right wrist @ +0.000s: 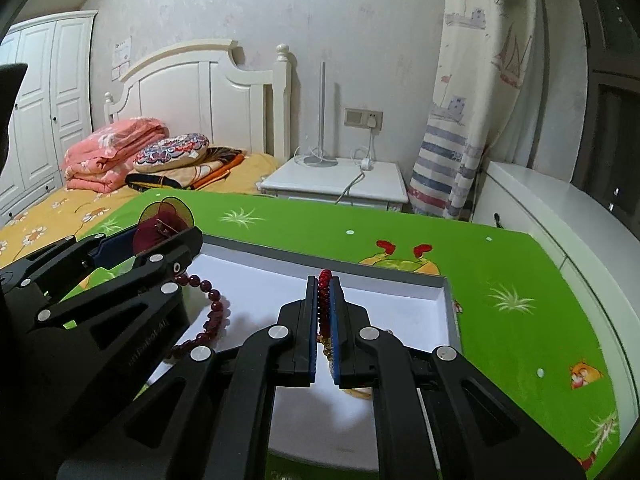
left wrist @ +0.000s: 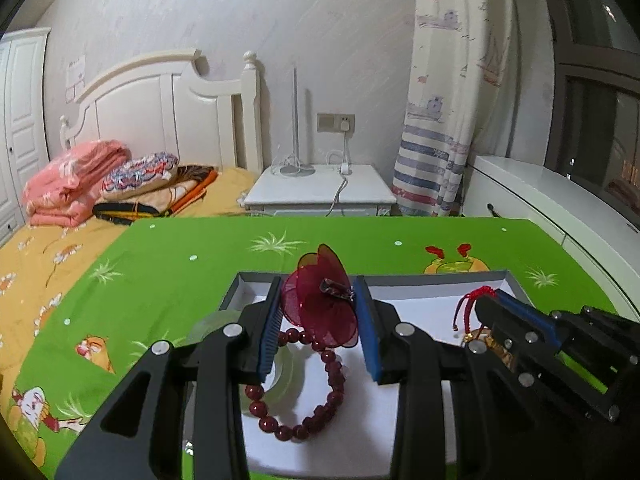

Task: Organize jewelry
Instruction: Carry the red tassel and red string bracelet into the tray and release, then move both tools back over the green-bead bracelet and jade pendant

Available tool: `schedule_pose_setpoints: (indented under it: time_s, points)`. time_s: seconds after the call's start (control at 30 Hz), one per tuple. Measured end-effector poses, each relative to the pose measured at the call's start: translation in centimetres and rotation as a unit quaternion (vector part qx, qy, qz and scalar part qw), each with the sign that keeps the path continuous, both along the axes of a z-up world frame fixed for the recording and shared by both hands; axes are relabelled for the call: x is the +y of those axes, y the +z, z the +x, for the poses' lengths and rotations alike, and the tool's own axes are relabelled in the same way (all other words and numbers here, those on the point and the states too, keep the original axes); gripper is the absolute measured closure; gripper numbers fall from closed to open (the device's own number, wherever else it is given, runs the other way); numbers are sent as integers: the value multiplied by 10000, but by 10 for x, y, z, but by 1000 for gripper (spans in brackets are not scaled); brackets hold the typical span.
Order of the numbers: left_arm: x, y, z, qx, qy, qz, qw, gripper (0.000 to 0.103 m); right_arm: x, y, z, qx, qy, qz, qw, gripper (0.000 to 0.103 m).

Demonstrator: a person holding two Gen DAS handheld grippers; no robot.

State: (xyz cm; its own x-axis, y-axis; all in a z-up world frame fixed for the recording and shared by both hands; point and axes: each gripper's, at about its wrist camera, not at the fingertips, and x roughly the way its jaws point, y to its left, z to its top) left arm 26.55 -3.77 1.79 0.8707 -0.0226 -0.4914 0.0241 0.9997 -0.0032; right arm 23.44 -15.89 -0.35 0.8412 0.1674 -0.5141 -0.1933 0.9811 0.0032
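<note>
Left tool [left wrist: 316, 312] pinches red flower clip [left wrist: 320, 300] above white tray [right wrist: 400, 308]; right tool [right wrist: 324, 320] pinches red cord bracelet [right wrist: 323, 300]. Risk: clip petals may snag bead bracelet [left wrist: 320, 392] w/ lowering.

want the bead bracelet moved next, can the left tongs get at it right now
Probably not yet: the left tongs are shut on the red flower hair clip, directly over the dark red bead bracelet in the white tray. Nothing else blocks it.

Faint embossed lettering on the left gripper [right wrist: 168, 240] body seems unreadable; nothing else bears legible text.
</note>
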Motion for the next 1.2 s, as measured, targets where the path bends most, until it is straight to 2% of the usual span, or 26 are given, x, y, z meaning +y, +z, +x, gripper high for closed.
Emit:
schedule_pose_setpoints:
  time_s: [0.1, 0.17, 0.2, 0.23, 0.3, 0.4, 0.47, 0.6, 0.7, 0.73, 0.87, 1.03, 1.2]
  points:
    - [5, -4, 8, 85, 54, -74, 9999, 68, 3, -1, 8, 121, 102, 24, 9999, 96]
    - [9, -5, 9, 121, 52, -119, 9998, 59, 3, -3, 14, 278, 252, 170, 9992, 95]
    - [10, -5, 9, 119, 52, -155, 9998, 48, 3, -3, 16, 327, 254, 155, 9990, 94]
    - [12, -5, 8, 96, 63, -188, 9998, 44, 3, -3, 17, 324, 243, 146, 9991, 93]
    - [15, -5, 7, 66, 111, -179, 9998, 42, 1, -4, 18, 354, 206, 177, 9990, 83]
    - [16, -5, 4, 55, 120, -174, 9998, 35, -9, -7, 20, 426, 90, 328, 9985, 68]
    - [16, -4, 1, 14, 145, -171, 9997, 32, -14, -8, 17, 428, 27, 358, 9984, 63]
    - [11, 0, -10, -67, 121, -48, 9999, 27, -17, -7, 11, 419, -36, 318, 9986, 63]
    - [9, 5, -21, -92, 113, 2, 9999, 15, -20, -5, 3, 423, -91, 333, 9985, 62]
    - [9, 6, -27, -119, 103, 32, 9999, 14, -22, -5, -1, 423, -99, 338, 9985, 62]
    - [13, 9, -58, -363, 31, 69, 9993, 10, -24, -2, -28, 252, -154, 268, 9992, 48]
    - [17, 3, -110, -632, -107, 248, 9976, 5, -26, -5, -67, 111, -139, 149, 9997, 43]
    - [18, -3, -153, -738, -239, 438, 9960, 5, -37, -7, -109, -40, -125, 268, 9996, 38]
